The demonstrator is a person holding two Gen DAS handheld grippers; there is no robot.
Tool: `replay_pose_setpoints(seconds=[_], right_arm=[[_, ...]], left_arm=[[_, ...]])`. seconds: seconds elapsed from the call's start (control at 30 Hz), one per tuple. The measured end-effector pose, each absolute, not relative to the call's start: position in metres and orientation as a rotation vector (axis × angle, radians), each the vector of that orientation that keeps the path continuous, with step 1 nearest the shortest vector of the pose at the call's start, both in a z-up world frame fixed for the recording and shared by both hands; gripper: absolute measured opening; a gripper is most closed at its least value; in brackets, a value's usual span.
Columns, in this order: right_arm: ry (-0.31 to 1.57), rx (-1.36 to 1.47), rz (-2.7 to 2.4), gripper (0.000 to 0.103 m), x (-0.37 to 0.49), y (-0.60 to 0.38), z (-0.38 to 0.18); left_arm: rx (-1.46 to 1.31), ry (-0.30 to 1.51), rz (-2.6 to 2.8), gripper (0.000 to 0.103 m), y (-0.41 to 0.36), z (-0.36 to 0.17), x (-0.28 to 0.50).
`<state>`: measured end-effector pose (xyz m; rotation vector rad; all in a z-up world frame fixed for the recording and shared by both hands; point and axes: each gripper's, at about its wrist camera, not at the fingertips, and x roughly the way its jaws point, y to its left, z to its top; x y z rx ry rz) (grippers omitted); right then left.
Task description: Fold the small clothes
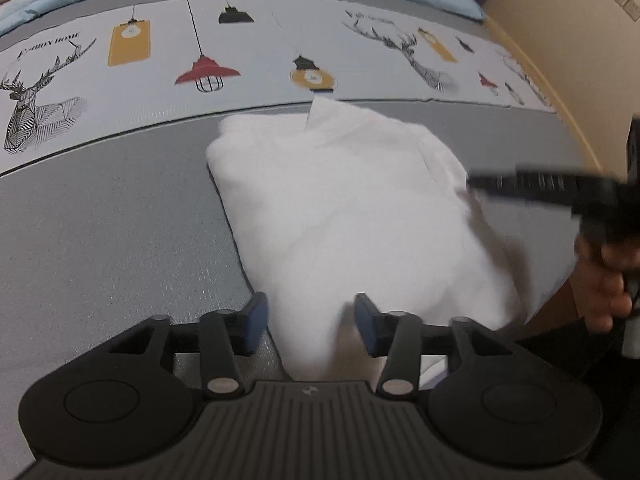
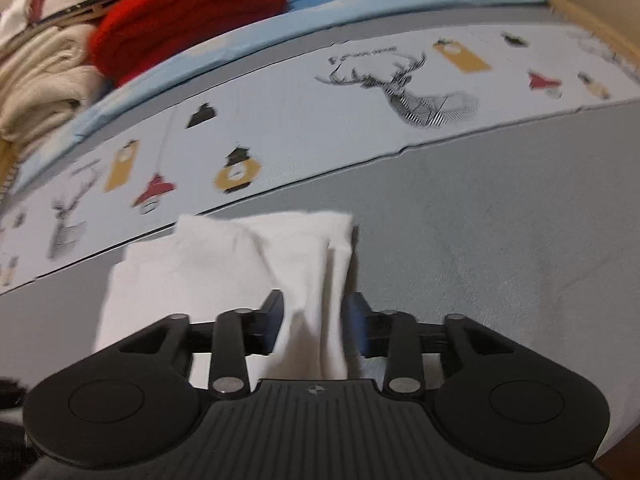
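Pointing lengthwise away: folded white garment (image 1: 340,216)

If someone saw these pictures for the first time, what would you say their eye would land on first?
Most likely the white folded garment in the middle of the grey bed cover, with the left gripper and right gripper each open astride its near edge. Next, the red knit pile at the far left, above the band of deer and lamp prints.
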<state>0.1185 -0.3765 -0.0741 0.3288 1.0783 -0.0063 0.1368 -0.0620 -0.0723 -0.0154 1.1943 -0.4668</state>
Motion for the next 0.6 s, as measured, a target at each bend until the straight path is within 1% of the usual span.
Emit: replay_pose_setpoints(seconds=[0.13, 0.2, 0.3, 0.43, 0.6], right_arm=[[1.215, 0.341, 0.135, 0.043, 0.105, -0.38, -0.085], [1.246, 0.277, 0.193, 0.048, 0.094, -0.378, -0.087], [1.29, 0.237, 0.256, 0.05, 0.082, -0.377, -0.09], [1.292, 0.175, 0.305, 0.05, 0.069, -0.375, -0.088], [1.276, 0.211, 0.37, 0.05, 0.065, -0.38, -0.083]], left_arm=[[0.02, 1.237, -0.442, 0.061, -0.062, -0.08, 0.135], [0.014, 1.231, -0.449, 0.061, -0.062, -0.08, 0.135], [-0.027, 1.222, -0.469, 0.061, -0.062, -0.077, 0.135], [-0.002, 1.244, -0.468, 0.061, -0.069, -0.083, 0.134], [0.016, 1.256, -0.469, 0.061, -0.073, -0.088, 0.136]])
